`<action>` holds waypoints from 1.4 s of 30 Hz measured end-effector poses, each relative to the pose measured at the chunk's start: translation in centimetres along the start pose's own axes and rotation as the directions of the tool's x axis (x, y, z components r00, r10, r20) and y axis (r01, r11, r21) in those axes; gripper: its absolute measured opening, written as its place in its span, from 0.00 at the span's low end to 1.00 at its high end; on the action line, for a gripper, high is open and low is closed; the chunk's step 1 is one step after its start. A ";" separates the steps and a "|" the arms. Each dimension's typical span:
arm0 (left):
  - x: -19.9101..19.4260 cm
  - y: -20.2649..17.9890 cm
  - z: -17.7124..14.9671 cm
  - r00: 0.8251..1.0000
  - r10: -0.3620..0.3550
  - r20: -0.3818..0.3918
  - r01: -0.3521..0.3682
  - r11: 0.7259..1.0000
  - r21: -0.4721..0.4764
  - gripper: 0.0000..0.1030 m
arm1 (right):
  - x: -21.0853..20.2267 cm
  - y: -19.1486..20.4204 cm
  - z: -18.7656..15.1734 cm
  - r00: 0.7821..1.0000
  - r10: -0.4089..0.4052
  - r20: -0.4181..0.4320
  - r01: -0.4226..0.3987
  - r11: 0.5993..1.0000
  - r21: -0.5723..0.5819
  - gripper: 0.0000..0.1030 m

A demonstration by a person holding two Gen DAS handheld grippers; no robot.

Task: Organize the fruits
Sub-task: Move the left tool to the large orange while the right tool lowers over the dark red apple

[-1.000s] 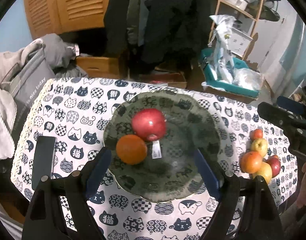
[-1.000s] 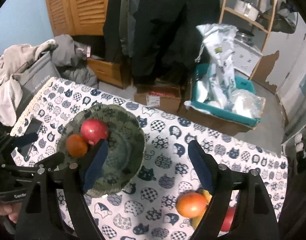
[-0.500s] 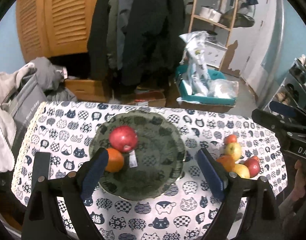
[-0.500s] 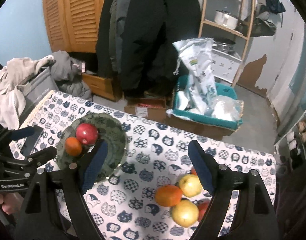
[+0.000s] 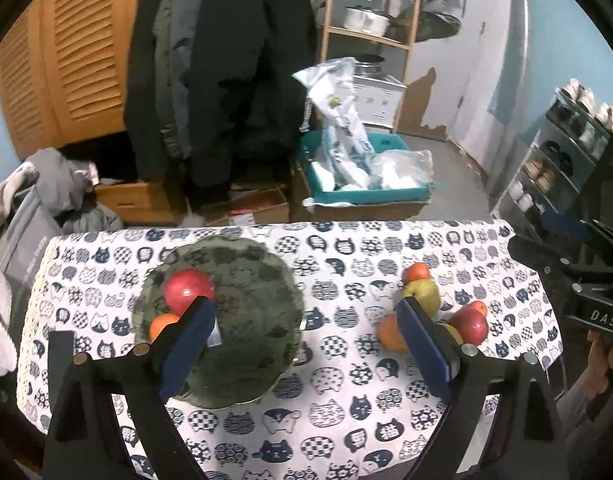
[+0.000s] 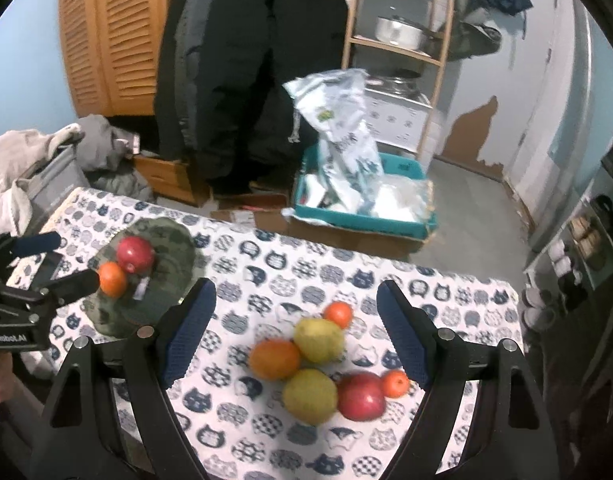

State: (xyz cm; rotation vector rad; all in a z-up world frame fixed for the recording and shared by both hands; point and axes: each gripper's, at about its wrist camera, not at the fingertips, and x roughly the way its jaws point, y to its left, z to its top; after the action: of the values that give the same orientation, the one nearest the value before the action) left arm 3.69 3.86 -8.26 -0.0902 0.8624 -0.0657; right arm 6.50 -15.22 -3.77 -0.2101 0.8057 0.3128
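Note:
A dark green plate (image 5: 250,264) (image 6: 174,248) on the cat-print tablecloth (image 5: 346,256) holds a red apple (image 5: 188,290) (image 6: 135,254) and an orange (image 5: 162,324) (image 6: 112,278). To its right lies a loose pile: an orange (image 6: 274,359), two yellow-green apples (image 6: 318,339), a red apple (image 6: 360,397) (image 5: 472,326) and small tangerines (image 6: 338,314). My left gripper (image 5: 304,308) hovers above and short of the plate, its jaws opening with nothing between them. Above the pile, my right gripper (image 6: 296,286) is open and empty.
A black phone-like slab (image 5: 60,344) lies at the table's left edge. Clothes (image 5: 10,216) are heaped beside the table on the left. Beyond the far edge, a teal crate (image 5: 362,196) with bags and cardboard boxes stand on the floor. A shoe rack (image 5: 566,152) is at the right.
Both grippers have pulled back and risen, so the table looks smaller. The left jaws have spread wider. The loose fruit pile has come up between the right fingers.

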 end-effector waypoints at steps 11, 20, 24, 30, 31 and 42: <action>1.5 -4.6 0.1 0.999 -0.040 -0.034 0.042 0.996 0.080 0.91 | -0.4 -4.8 -2.5 0.998 -0.054 -0.039 0.057 0.996 0.074 0.80; 3.8 -7.3 -0.1 0.995 -0.055 -0.080 0.064 0.990 0.123 0.91 | 0.3 -7.4 -4.2 0.994 -0.070 -0.082 0.080 0.989 0.124 0.80; 5.1 -8.0 -0.3 0.993 -0.059 -0.106 0.072 0.989 0.125 0.91 | 1.2 -8.0 -4.9 0.991 -0.076 -0.110 0.090 0.987 0.133 0.80; 7.6 -8.8 -0.8 0.987 -0.051 -0.154 0.072 0.989 0.131 0.91 | 3.2 -8.9 -6.1 0.983 -0.067 -0.172 0.094 0.984 0.154 0.80; 8.1 -8.9 -0.9 0.985 -0.047 -0.164 0.069 0.989 0.133 0.91 | 3.5 -9.1 -6.3 0.981 -0.063 -0.183 0.093 0.983 0.160 0.80; 12.4 -10.2 -2.2 0.973 -0.021 -0.230 0.058 0.986 0.156 0.91 | 7.9 -10.7 -9.4 0.951 -0.026 -0.308 0.100 0.969 0.227 0.80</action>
State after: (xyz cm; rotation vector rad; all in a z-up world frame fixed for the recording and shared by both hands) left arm 9.89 -7.61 -17.97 0.0540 1.0814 -0.1866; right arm 9.07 -26.47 -15.22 -0.0555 1.1310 0.1202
